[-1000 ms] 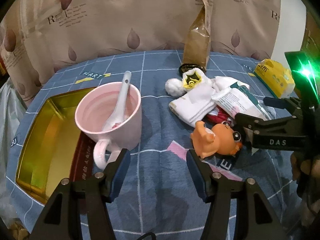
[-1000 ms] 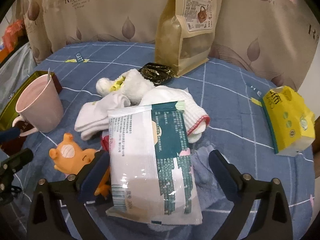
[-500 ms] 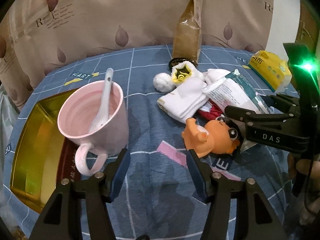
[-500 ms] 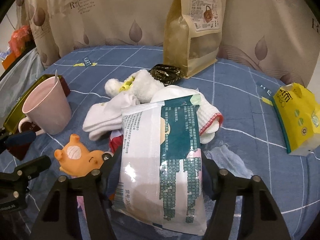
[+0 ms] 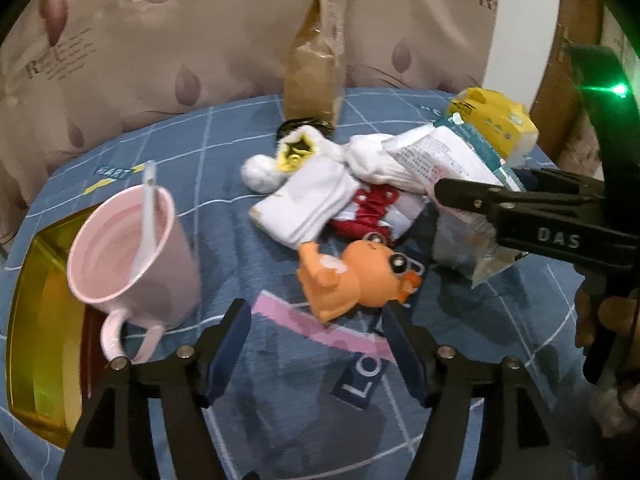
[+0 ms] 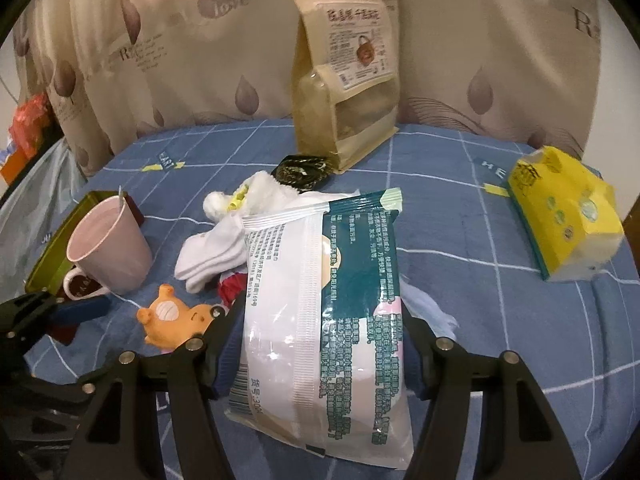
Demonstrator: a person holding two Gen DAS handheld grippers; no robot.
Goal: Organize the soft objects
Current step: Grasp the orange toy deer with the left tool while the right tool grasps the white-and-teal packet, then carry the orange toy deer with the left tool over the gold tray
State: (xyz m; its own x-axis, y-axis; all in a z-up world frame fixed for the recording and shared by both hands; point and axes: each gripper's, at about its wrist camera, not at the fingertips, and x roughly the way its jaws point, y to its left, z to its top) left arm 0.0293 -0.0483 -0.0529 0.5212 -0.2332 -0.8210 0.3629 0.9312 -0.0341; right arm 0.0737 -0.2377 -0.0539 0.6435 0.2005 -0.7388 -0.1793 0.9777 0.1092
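My right gripper (image 6: 320, 344) is shut on a white-and-teal plastic packet (image 6: 340, 280) and holds it tilted above the blue checked cloth (image 6: 480, 280). To its left lie white socks (image 6: 212, 256), a fluffy white plush with yellow (image 6: 256, 192) and a red cloth (image 5: 372, 208). An orange soft toy (image 5: 352, 276) lies on its side just ahead of my left gripper (image 5: 316, 348). That gripper's jaws are opening, with nothing between the pads. In the left wrist view the right gripper (image 5: 472, 200) and its packet (image 5: 440, 160) hang at the right.
A pink mug (image 5: 128, 248) with a spoon stands left, beside a gold tin tray (image 5: 36, 320). A tall brown kraft bag (image 6: 348, 88) stands at the back with a small black pouch (image 6: 302, 170) before it. A yellow tissue pack (image 6: 568, 216) lies far right. A curtain backs everything.
My right gripper closed on the packet and raised it off the sock pile. My left gripper moved closer to the orange toy and its jaws widened.
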